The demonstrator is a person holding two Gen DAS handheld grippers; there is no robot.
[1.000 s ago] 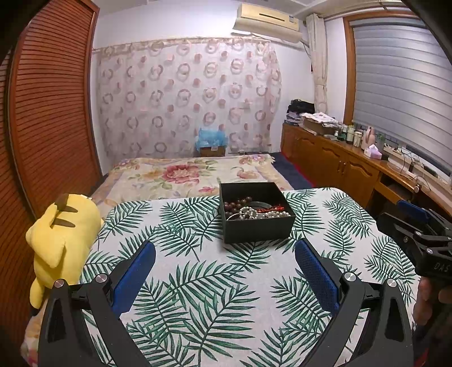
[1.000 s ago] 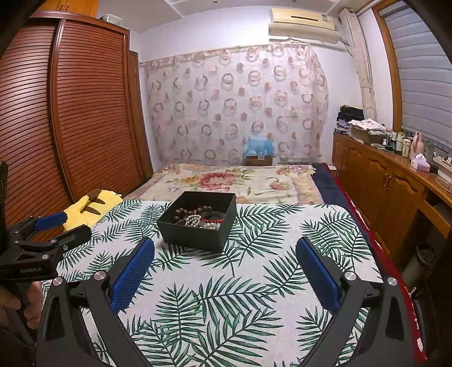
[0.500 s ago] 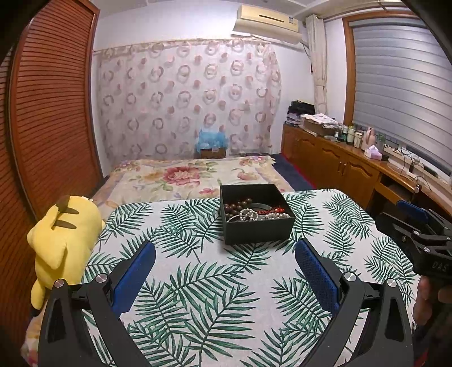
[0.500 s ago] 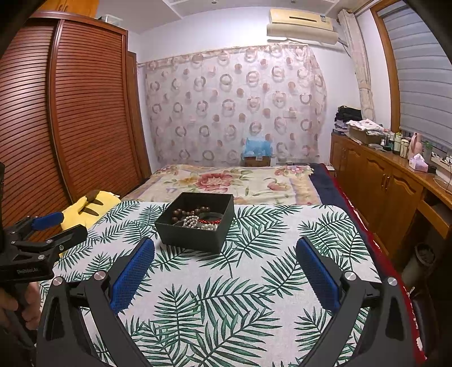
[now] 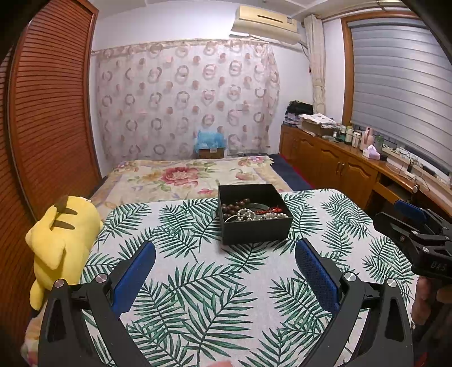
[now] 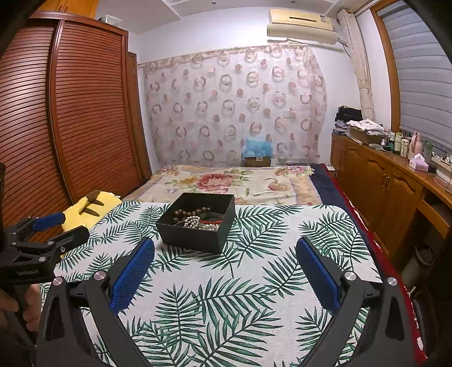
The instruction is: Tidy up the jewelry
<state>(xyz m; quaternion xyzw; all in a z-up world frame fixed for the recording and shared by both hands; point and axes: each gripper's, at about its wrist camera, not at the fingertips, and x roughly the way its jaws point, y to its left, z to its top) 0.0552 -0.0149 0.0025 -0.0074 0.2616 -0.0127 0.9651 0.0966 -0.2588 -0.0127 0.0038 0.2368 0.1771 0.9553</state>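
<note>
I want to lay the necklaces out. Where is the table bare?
Bare: the cloth between the black box and both open grippers, plus right of the box. Crowded: inside the box; yellow toy at the left edge.

A louvred wooden wardrobe (image 6: 70, 113) lines the left wall, a ring-patterned curtain (image 6: 234, 104) covers the far one — air conditioner (image 6: 302, 25) above — with cabinets (image 6: 381, 186) under the blinded window (image 5: 401, 93).
</note>
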